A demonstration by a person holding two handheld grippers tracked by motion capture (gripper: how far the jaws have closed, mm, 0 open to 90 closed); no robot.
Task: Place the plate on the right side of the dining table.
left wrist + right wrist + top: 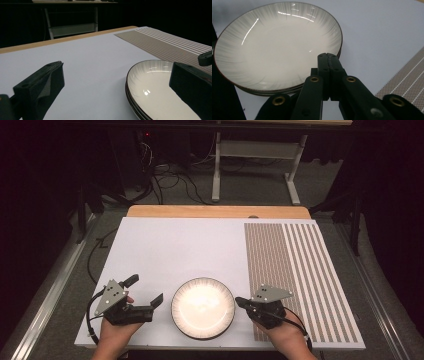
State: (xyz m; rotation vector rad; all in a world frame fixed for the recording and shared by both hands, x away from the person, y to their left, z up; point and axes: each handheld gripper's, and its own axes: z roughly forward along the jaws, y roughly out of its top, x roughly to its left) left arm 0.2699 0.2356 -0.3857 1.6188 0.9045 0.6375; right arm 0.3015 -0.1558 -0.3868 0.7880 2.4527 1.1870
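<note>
Stack of plates at the desk's near edge, between both tools — left gripper spread wide just left, right gripper clenched empty, tip at the rim.

Left gripper: black body, grey three-cornered top plate, dark screws, black cable looping behind. Right gripper: same build; brass-coloured rivets on black linkage; fingers matte, possibly rubber-padded.
</note>
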